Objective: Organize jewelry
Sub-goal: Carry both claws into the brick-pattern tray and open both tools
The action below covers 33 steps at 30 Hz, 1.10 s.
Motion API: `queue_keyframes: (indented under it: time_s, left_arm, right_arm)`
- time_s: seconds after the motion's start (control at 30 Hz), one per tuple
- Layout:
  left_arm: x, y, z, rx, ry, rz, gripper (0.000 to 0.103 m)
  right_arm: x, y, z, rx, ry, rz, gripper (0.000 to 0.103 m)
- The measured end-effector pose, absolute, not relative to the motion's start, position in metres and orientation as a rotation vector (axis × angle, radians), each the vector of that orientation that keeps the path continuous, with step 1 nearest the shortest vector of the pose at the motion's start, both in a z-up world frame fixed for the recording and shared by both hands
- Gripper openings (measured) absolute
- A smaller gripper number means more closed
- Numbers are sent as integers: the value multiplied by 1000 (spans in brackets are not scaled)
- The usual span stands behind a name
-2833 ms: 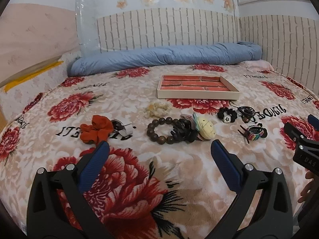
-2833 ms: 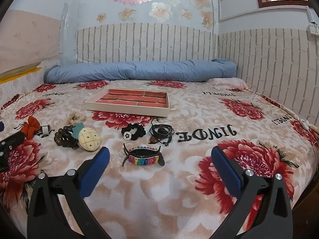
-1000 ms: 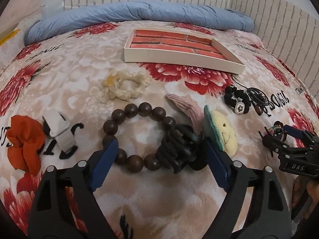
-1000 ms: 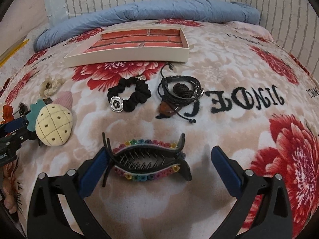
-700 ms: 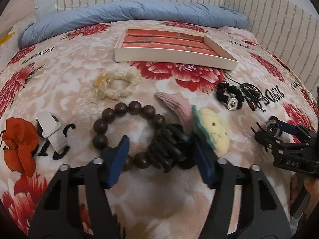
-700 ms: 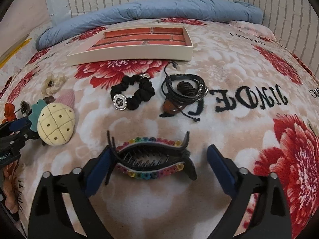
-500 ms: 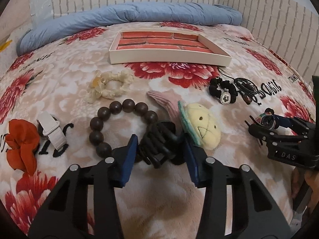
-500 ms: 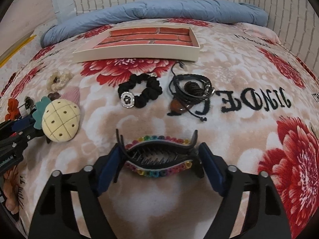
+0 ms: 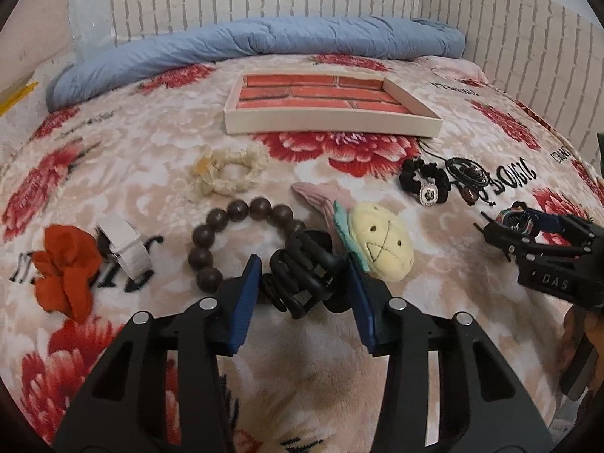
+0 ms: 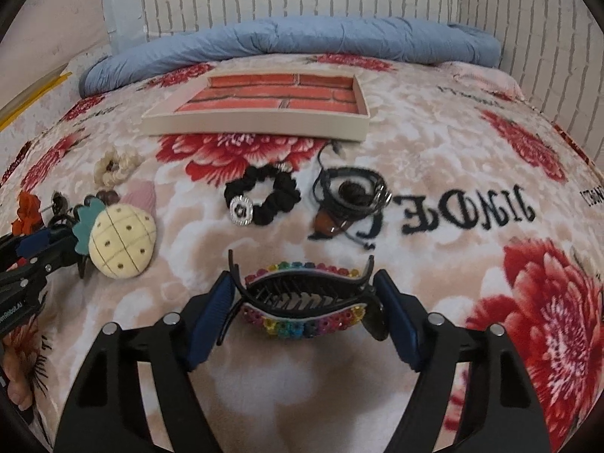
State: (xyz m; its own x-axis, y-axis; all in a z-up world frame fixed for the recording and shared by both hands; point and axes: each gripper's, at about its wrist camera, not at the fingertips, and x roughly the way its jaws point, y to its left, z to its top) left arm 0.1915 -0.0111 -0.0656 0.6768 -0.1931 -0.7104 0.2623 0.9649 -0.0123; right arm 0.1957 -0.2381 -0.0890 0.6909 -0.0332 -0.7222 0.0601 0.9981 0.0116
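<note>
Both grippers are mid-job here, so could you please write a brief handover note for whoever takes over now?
Left gripper: shut on the black claw clip.
Right gripper: shut on the rainbow claw clip, end to end.
The tray holds nothing. On the blanket lie the bead bracelet, both scrunchies, the cord bracelets and the pineapple clip.
Done: two grasps. Left: carry everything to the tray.

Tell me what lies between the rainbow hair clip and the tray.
In the right wrist view, a black scrunchie and coiled black cord bracelets lie between the rainbow hair clip and the tray.
</note>
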Motion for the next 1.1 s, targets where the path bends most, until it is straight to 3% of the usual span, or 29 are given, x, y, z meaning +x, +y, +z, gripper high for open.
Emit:
queue_keyframes:
  time_s: [0.3, 0.63, 0.83, 1.1]
  left_arm:
    - [215, -5, -23, 67, 707, -218, 44]
    - [346, -18, 16, 80, 686, -137, 44]
    - [447, -49, 12, 92, 758, -144, 44]
    - [553, -76, -32, 105, 910, -143, 44]
  right_arm:
    - [221, -250, -47, 30, 711, -40, 74]
    - [318, -271, -13, 44, 658, -54, 74]
    - [413, -276, -7, 79, 689, -45, 74]
    - [528, -283, -44, 117, 848, -72, 74]
